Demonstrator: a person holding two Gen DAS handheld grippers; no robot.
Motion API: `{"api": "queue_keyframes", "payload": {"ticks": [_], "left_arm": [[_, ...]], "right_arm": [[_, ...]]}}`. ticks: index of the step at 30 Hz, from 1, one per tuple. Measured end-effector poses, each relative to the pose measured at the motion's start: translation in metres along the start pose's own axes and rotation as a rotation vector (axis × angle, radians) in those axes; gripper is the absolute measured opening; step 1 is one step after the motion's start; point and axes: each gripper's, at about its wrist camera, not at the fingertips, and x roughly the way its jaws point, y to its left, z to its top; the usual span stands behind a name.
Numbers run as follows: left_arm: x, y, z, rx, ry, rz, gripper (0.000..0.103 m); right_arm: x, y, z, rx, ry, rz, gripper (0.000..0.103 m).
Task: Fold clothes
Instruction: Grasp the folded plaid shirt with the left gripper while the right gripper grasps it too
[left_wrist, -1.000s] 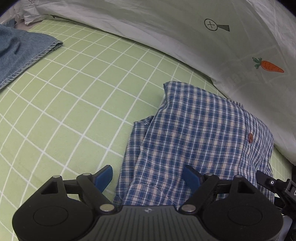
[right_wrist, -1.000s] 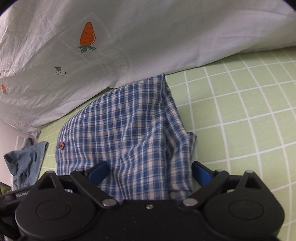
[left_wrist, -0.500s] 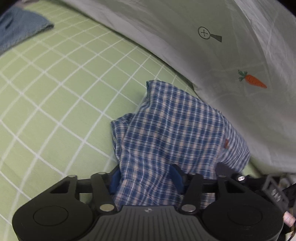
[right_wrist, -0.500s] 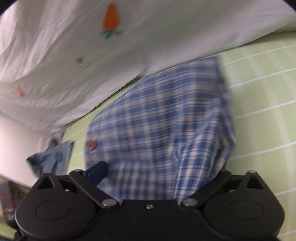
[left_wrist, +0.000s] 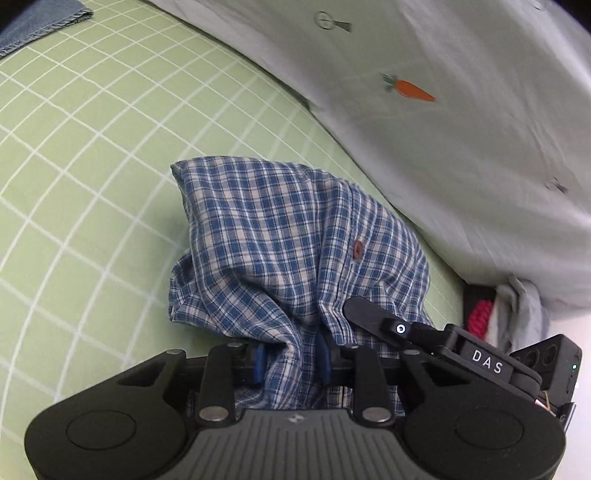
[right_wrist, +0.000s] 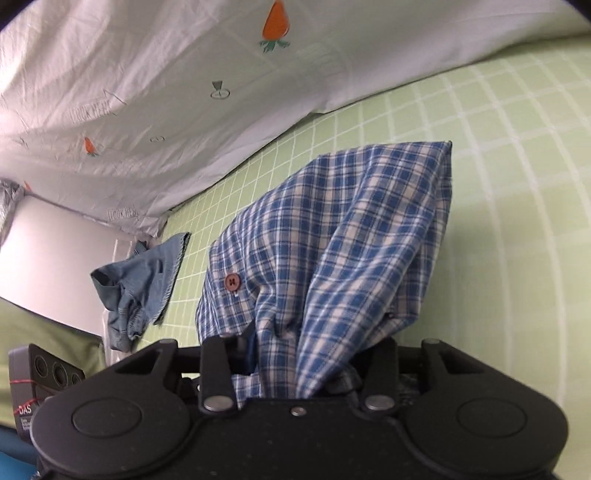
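I am in a bedroom at home. Under my claws is a bed with a soft green sheet (left_wrist: 92, 155) that has white lines making little squares. Behind it lies a big white blanket (right_wrist: 147, 92) with small orange carrots (left_wrist: 410, 89) drawn on it. A blue checked shirt (right_wrist: 332, 240) and a piece of blue jean cloth (right_wrist: 144, 284) are on the bed, like laundry at home.

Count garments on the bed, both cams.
2. Plaid shirt bunched mid-bed, gripped by left gripper and right gripper. Denim piece crumpled at the bed's edge. Others may be hidden.
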Motion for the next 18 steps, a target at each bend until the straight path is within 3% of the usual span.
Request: {"api": "queue_keyframes", "payload": {"ticks": [11,18], "left_arm": [[-0.039,-0.074,-0.075,0.241,0.075,-0.156,0.028],[-0.025,-0.157,-0.122,0.363,0.092,-0.237,0.028]], "right_arm": [[-0.144,-0.011,-0.091,0.137,-0.287,-0.053,0.042],[-0.237,-0.045,-0.112,0.156,-0.44,-0.071,0.042]]}}
